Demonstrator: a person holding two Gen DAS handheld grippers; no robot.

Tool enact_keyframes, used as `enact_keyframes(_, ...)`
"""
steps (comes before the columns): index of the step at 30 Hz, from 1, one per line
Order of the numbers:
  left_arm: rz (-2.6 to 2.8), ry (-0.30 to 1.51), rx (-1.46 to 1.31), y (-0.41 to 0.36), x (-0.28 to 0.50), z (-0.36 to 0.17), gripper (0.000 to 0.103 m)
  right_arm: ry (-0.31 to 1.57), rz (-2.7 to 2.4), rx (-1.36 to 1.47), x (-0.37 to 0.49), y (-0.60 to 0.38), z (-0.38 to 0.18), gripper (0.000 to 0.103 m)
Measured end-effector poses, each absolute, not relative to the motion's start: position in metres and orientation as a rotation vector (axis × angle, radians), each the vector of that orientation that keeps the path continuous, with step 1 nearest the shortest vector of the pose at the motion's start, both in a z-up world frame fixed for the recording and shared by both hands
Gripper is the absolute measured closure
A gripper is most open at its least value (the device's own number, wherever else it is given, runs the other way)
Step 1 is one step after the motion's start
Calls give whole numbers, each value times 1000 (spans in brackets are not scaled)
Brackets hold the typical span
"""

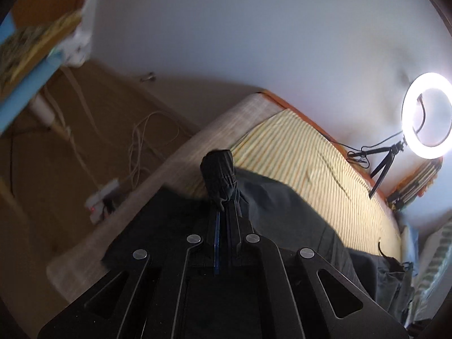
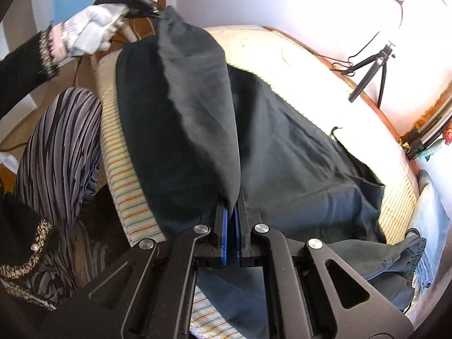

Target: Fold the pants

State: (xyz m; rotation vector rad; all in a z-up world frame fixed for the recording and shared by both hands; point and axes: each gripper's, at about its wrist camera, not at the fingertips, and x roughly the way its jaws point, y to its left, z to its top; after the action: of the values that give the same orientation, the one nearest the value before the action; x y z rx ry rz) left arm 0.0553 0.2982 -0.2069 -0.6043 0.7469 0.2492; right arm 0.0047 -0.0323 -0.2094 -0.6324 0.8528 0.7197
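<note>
Dark grey pants (image 2: 282,155) lie across a striped bed (image 2: 124,186), and one leg is lifted off it. My left gripper (image 1: 224,207) is shut on the gathered elastic cuff (image 1: 219,172) of that leg. The right wrist view shows this gripper (image 2: 138,7) at the top left in a gloved hand (image 2: 90,31), pulling the leg taut. My right gripper (image 2: 231,209) is shut on a fold of the same leg (image 2: 197,99) near the front edge of the bed. The waistband (image 2: 415,257) lies bunched at the right.
A lit ring light (image 1: 426,115) on a small tripod (image 2: 370,67) stands at the bed's far side by the wall. Cables and a power strip (image 1: 103,195) lie on the floor to the left. A person's striped trouser leg (image 2: 56,155) is beside the bed. A blue garment (image 2: 429,214) lies at the right.
</note>
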Motion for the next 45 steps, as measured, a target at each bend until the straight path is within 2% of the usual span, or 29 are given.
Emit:
enact_keyframes(4, 251, 778, -699, 312, 27, -240, 101, 882, 712, -669, 4, -26, -224, 98)
enact_keyframes(12, 257, 684, -796, 314, -7, -246, 101, 893, 674, -683, 6, -30, -227, 98)
enact_keyframes(22, 288, 740, -727, 315, -19, -257, 100, 933, 692, -624, -1, -30, -242, 99)
enact_keyframes(26, 299, 769, -676, 315, -19, -249, 96, 959, 680, -544, 2, -34, -248, 98)
enact_keyframes(29, 325, 790, -651, 318, -24, -240, 83, 956, 662, -453, 7, -44, -245, 98)
enact_keyframes(32, 322, 774, -638, 318, -32, -226, 83, 940, 656, -359, 5, -57, -234, 77)
enact_keyframes(33, 310, 768, -626, 315, -33, -219, 82, 922, 639, -340, 4, -61, -229, 64)
enact_keyframes(34, 298, 763, -614, 313, -33, -213, 78, 901, 619, -315, 2, -67, -224, 55)
enact_keyframes(35, 271, 755, -600, 306, -30, -204, 71, 886, 601, -286, 1, -73, -219, 53)
enact_keyframes(37, 224, 748, -579, 293, -23, -192, 64, 871, 567, -226, 0, -89, -210, 53)
enact_keyframes(39, 138, 750, -552, 271, -10, -179, 63, 860, 520, -179, -2, -107, -205, 52)
enact_keyframes(41, 43, 765, -526, 244, 6, -170, 56, 849, 458, -134, -4, -127, -200, 49)
enact_keyframes(45, -130, 799, -497, 186, 35, -157, 53, 831, 338, -27, -11, -169, -193, 41)
